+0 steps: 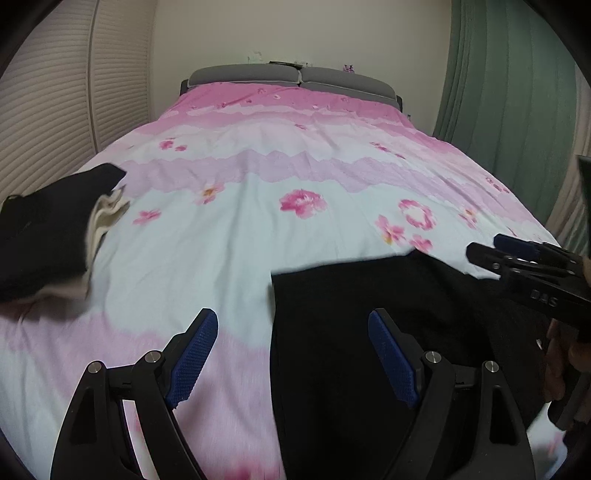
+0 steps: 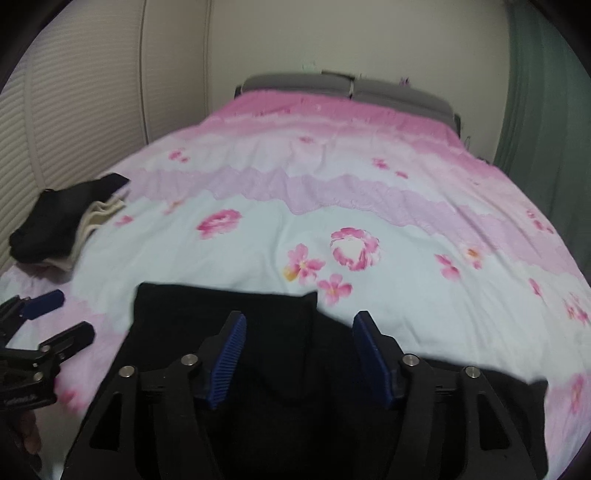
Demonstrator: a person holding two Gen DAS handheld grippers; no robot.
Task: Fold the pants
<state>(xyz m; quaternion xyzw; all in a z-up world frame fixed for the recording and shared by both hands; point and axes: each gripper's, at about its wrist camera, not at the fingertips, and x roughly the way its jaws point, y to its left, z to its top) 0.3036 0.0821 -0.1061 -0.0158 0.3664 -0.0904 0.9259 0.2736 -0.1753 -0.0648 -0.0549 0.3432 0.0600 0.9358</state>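
While the black pants (image 2: 266,369) lie flat on the flowered bedspread (image 2: 406,229) at lower centre, ready for folding, both the left gripper (image 1: 291,354) and right gripper (image 2: 299,354) hover spread, empty.

This is a bedroom in a home. A wide bed (image 1: 295,177) stretches ahead of both tools, covered with a pink and pale floral bedspread (image 2: 332,206), with a grey padded headboard (image 1: 291,75) at its far end against a plain cream wall (image 1: 295,29). To the left of the tools stand louvred closet doors (image 1: 55,110); to the right hangs a green curtain (image 1: 506,92). A small stack of folded clothes (image 2: 62,221) lies on the bed's left edge.
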